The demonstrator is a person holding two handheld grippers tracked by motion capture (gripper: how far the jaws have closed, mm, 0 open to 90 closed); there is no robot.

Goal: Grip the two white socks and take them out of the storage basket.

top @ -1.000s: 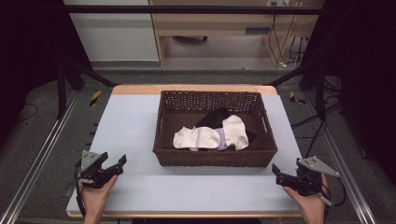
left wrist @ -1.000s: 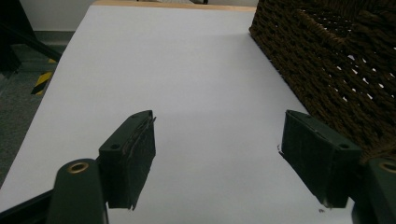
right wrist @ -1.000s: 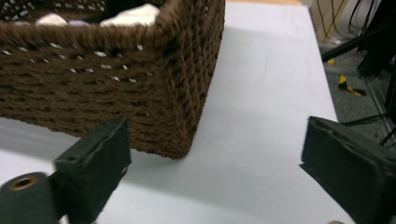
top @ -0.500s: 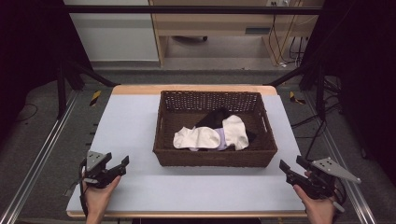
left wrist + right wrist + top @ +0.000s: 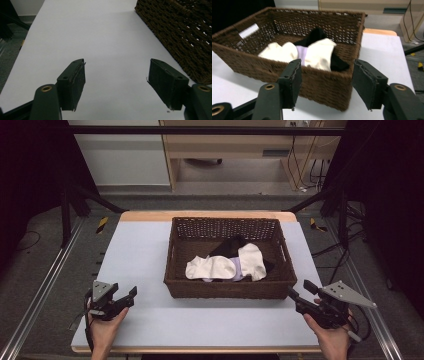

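A brown wicker basket (image 5: pixel 227 290) stands in the middle of the pale table (image 5: pixel 140 250). Inside lie two white cloths (image 5: pixel 210 267) (image 5: pixel 252 260), a lavender piece (image 5: pixel 236 268) between them and a black cloth (image 5: pixel 227 245) behind. My left gripper (image 5: pixel 131 294) is open at the near left, holding nothing, its jaws over bare table (image 5: pixel 115 37) with the basket wall (image 5: pixel 180 32) off to one side. Off the basket's near right corner my right gripper (image 5: pixel 299 290) is also open with nothing in it. It faces the basket (image 5: pixel 324 85) and the white cloths (image 5: pixel 279 51) (image 5: pixel 319 55).
Metal rails (image 5: pixel 45 280) run along both sides of the table. A wooden cabinet (image 5: pixel 240 145) and hanging cables (image 5: pixel 312 160) stand beyond the far edge. Bare table stretches left of the basket and along the near edge.
My right gripper drifted a little to the right, then came back left toward the basket's corner. The left gripper barely moved. Both stayed open.
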